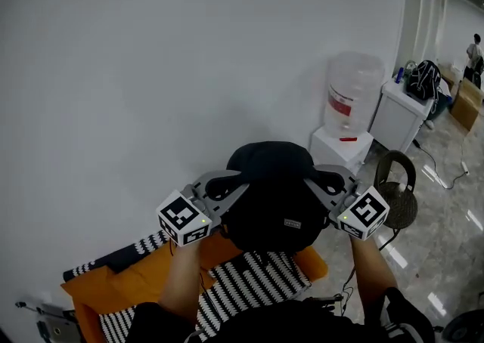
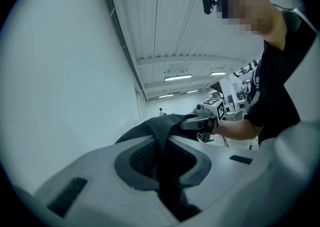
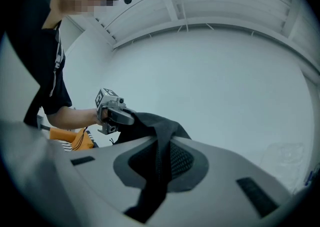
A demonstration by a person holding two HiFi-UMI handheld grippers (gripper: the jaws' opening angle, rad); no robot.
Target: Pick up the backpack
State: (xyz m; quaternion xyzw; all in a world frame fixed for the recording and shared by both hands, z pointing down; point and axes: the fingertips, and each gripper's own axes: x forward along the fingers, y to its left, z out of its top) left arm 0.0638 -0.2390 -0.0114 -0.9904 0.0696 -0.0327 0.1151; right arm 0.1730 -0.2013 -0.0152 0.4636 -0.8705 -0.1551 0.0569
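In the head view my left gripper (image 1: 227, 185) takes the backpack (image 1: 271, 202) from its 9 o'clock side and my right gripper (image 1: 321, 181) takes it from its 3 o'clock side. In the left gripper view my jaws stand narrow, pinched on a black strap (image 2: 162, 161) that runs between them up to the bag's body at 12 o'clock. In the right gripper view my jaws are narrow too, clamped on a second strap (image 3: 157, 163). The backpack hangs between both grippers, with an orange and striped cloth (image 1: 249, 277) at its 6 o'clock.
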